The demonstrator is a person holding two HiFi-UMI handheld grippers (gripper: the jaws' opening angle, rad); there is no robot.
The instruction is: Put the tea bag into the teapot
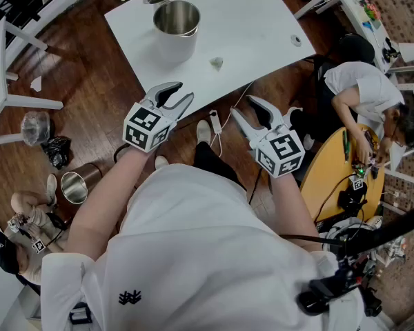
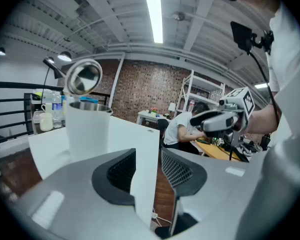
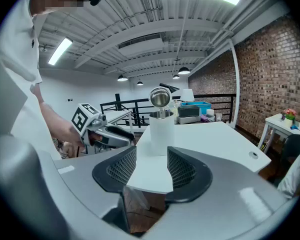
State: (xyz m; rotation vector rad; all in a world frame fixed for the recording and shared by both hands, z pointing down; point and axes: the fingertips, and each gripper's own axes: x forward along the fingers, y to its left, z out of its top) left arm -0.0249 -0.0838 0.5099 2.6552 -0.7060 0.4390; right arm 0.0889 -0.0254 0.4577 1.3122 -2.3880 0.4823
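Jaws on my left gripper [image 1: 178, 94] and right gripper [image 1: 243, 106] were both spread, nothing between them. Both hung just short of the white table [image 1: 262, 26] edge. Tea bag [image 1: 217, 63] lay on the table near the open teapot [image 1: 176, 21], not touching it.
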